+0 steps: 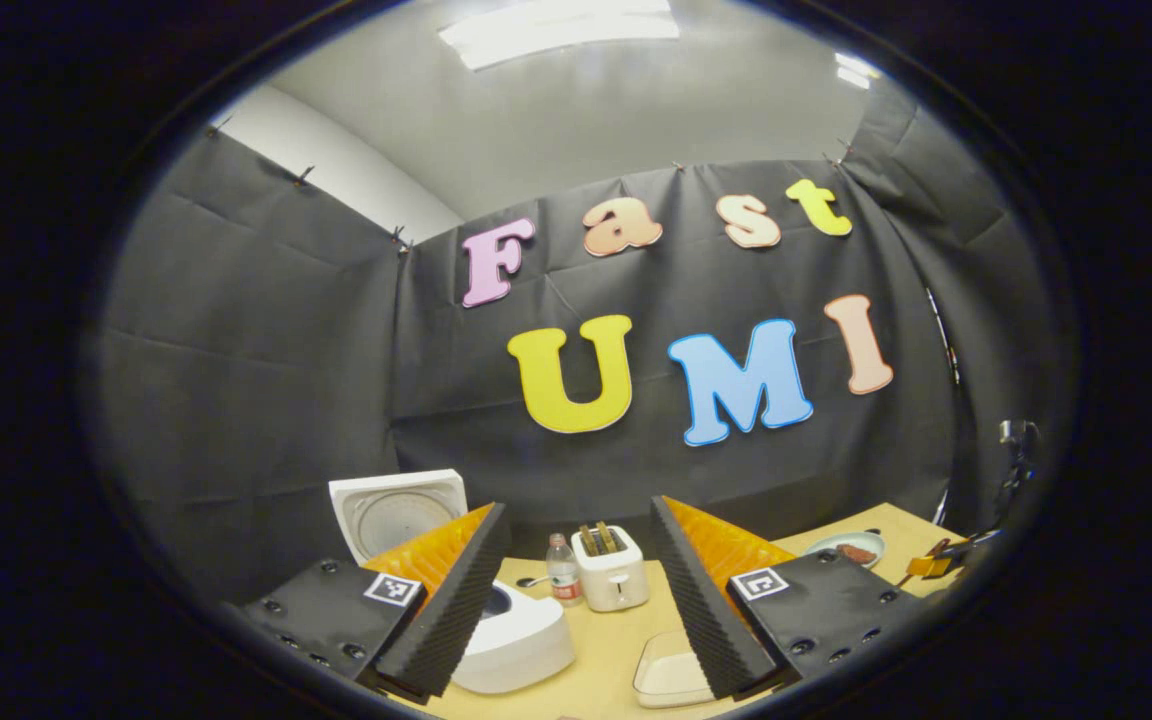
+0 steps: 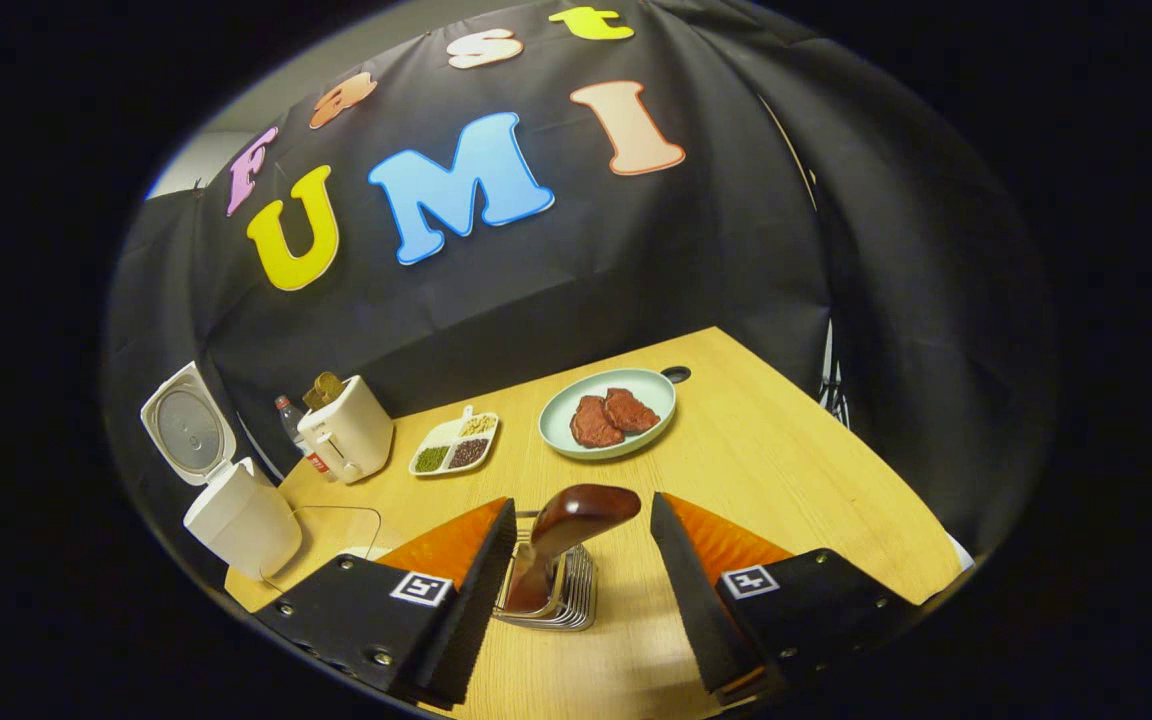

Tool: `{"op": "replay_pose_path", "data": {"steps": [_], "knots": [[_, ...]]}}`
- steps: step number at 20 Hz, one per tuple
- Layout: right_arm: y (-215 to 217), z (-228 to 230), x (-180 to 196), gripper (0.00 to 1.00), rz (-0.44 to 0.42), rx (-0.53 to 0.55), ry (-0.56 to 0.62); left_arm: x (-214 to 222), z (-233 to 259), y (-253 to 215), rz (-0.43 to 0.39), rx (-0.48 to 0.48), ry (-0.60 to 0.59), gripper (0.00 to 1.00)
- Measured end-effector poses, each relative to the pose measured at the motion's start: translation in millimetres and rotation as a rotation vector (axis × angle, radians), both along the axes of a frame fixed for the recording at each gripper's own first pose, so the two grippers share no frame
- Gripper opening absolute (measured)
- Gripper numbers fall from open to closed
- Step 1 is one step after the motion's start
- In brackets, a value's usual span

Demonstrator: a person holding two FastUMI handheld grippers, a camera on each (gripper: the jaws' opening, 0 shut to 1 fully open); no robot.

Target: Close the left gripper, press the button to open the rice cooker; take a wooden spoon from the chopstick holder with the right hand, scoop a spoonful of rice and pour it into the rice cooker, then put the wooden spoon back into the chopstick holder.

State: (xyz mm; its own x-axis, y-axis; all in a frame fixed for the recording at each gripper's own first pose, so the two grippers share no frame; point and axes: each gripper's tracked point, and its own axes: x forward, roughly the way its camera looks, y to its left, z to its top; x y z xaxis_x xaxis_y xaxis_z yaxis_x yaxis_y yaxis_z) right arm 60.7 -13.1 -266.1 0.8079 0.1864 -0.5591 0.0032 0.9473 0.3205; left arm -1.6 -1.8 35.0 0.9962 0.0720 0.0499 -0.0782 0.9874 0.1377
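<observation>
The white rice cooker (image 1: 521,640) stands just under my left gripper (image 1: 578,505), its lid (image 1: 398,512) raised upright. That gripper hangs above the table, open and holding nothing. In the right gripper view the rice cooker (image 2: 241,520) sits at the far left with its lid (image 2: 186,430) up. A dark wooden spoon (image 2: 576,520) stands in the wire chopstick holder (image 2: 561,600). My right gripper (image 2: 581,508) is open, one finger on each side of the spoon's top, neither touching it. A divided dish (image 2: 456,445) holds grains.
A toaster (image 2: 346,432) and a bottle (image 2: 288,412) stand beside the cooker. A clear container (image 2: 336,535) lies in front of it. A plate (image 2: 566,445) with meat sits mid-table. The wooden table (image 2: 786,470) runs to the cloth wall behind and on the right.
</observation>
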Motion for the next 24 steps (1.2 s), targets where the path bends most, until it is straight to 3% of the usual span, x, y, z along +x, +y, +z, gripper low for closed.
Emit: {"op": "replay_pose_path", "data": {"steps": [3,4,5,6,8,9,11,13,19,22,24], "knots": [[11,-8,2,0.68,0.034,0.03,0.027,-2,-8,-1,0.02,0.005,0.018,0.96],[17,-5,5,0.47,0.053,0.052,0.018,-3,-10,0,0.029,0.011,0.023,0.98],[21,-5,6,0.39,0.058,0.057,0.005,-2,-13,1,0.037,0.012,0.029,0.98],[28,-3,7,0.2,0.089,0.076,0.008,-2,-15,2,0.042,0.006,0.032,0.97],[29,-6,8,0.2,0.084,0.065,0.013,0,-21,5,0.04,-0.025,0.035,0.98],[29,-6,11,0.07,0.085,0.056,0.017,1,-27,7,0.036,-0.041,0.04,0.94],[35,-5,10,0.07,0.098,0.047,0.044,8,-33,21,0.035,-0.065,0.051,0.98],[35,5,12,0.07,0.084,0.038,0.064,16,-37,35,0.025,-0.082,0.058,0.94],[36,64,20,0.07,-0.003,0.007,-0.014,43,-39,86,-0.001,-0.117,0.05,0.94],[51,93,23,0.07,-0.033,0.016,-0.067,55,-44,105,-0.021,-0.144,0.054,0.98],[66,106,25,0.07,-0.032,0.025,-0.086,62,-49,117,-0.029,-0.158,0.059,0.94]]}}
